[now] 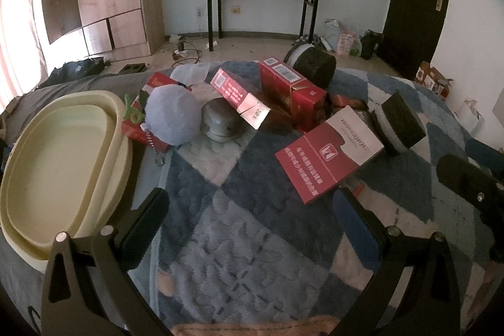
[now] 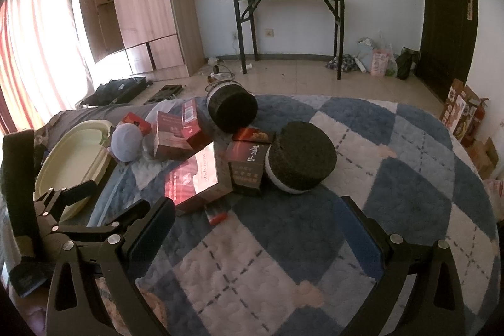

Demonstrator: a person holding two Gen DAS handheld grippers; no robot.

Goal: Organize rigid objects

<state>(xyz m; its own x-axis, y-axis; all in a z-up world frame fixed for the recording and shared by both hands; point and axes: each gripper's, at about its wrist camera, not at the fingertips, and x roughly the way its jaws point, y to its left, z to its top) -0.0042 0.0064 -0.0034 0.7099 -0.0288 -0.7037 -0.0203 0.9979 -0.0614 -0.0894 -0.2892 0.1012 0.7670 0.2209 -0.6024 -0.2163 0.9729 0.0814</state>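
We see both hand-held grippers hovering over a blue-and-white checked plush blanket point(image 1: 252, 241) with their fingers spread wide and nothing between them: the left gripper point(image 1: 252, 229) in its own view, the right gripper point(image 2: 261, 229) in the other.

On the blanket ahead lies a loose cluster. We count two dark round drum-shaped containers with pale sides, one at the far edge of the blanket point(image 2: 233, 107) and one nearer, tipped on its side point(image 2: 299, 159). We make out at least five red cardboard boxes in the left wrist view. The largest is a flat red-and-white box point(image 1: 327, 153), nearest the left gripper. A long narrow red box point(image 1: 239, 98) leans across the middle, a taller red box point(image 1: 293, 90) stands behind it, and another red box point(image 1: 148, 103) sits partly under one fuzzy grey-blue ball point(image 1: 174, 115) with a chain hanging from it. A dark red box with gold lettering point(image 2: 249, 166) touches the nearer drum. One grey metal dome-shaped object point(image 1: 220, 122) sits between the ball and the narrow box. A small red item point(image 2: 215, 214) lies just beside the flat box.

At the left stands one cream oval plastic tub point(image 1: 66, 172), nothing inside it.
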